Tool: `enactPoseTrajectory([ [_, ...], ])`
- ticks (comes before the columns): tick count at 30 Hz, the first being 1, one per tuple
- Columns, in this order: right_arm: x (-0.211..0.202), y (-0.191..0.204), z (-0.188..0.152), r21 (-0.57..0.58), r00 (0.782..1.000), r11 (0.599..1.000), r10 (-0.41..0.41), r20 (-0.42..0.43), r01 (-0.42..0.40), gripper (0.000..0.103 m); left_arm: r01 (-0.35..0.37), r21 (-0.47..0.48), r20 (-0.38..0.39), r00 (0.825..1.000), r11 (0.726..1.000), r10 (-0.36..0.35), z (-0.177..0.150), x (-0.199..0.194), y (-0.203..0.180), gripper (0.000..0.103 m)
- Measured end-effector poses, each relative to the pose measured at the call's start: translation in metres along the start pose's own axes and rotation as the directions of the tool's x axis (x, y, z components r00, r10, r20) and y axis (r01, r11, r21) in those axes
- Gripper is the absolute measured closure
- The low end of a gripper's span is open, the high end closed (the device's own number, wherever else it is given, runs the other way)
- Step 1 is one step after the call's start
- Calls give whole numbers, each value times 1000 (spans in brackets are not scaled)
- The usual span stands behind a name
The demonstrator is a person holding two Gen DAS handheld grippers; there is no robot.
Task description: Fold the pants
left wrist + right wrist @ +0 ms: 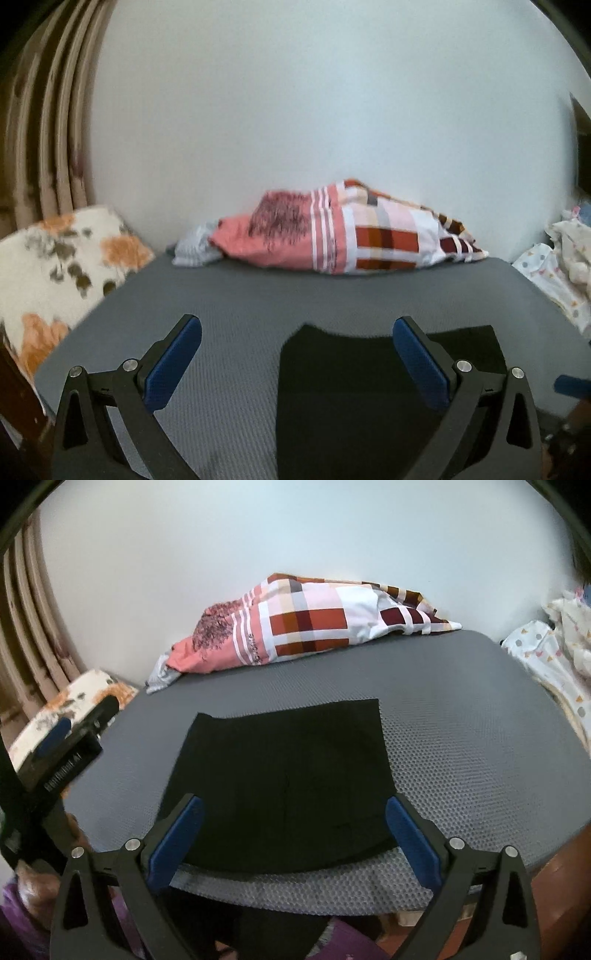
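Note:
The black pants [284, 775] lie folded into a flat rectangle on the grey mat [461, 746], near its front edge. In the left wrist view the pants [369, 387] lie to the right of centre on the mat [229, 302]. My left gripper [297, 328] is open and empty above the mat, at the pants' left edge. It also shows at the left of the right wrist view [70, 731]. My right gripper [293, 808] is open and empty, its blue pads [177, 842] spread over the pants' near edge.
A pink and plaid pillow [306, 627] lies against the white wall at the back of the mat. A floral cushion [55, 266] sits at the left, patterned cloth [546, 664] at the right. Curtains [48, 129] hang at the far left.

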State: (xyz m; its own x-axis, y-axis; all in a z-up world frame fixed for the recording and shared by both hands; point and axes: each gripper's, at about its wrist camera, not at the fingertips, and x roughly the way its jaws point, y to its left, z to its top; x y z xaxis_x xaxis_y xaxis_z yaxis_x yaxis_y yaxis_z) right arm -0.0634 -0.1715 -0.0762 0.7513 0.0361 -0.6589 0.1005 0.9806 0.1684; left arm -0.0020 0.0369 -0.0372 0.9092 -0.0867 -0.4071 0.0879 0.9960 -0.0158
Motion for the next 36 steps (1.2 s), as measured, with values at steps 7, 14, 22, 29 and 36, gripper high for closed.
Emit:
enactPoseTrajectory([
  [7, 4, -1, -4, 15, 999, 1000, 26, -34, -26, 4, -21, -2, -15, 1000, 1000, 21, 0, 2, 4, 0],
  [14, 19, -25, -8, 153, 986, 981, 131, -98, -115, 3, -4, 59, -63, 998, 998, 7, -4, 13, -6, 0],
  [22, 19, -55, -9, 251, 989, 959, 145, -32, -133, 3, -2, 89, -137, 991, 996, 14, -12, 29, -12, 0],
  [29, 30, -57, -10, 168, 995, 983, 87, -58, -76, 3, -4, 85, -185, 983, 996, 19, -20, 40, -9, 0],
  [36, 39, -69, -4, 134, 992, 988, 86, -87, -73, 3, 42, 61, -227, 973, 997, -27, -24, 52, -1, 0],
])
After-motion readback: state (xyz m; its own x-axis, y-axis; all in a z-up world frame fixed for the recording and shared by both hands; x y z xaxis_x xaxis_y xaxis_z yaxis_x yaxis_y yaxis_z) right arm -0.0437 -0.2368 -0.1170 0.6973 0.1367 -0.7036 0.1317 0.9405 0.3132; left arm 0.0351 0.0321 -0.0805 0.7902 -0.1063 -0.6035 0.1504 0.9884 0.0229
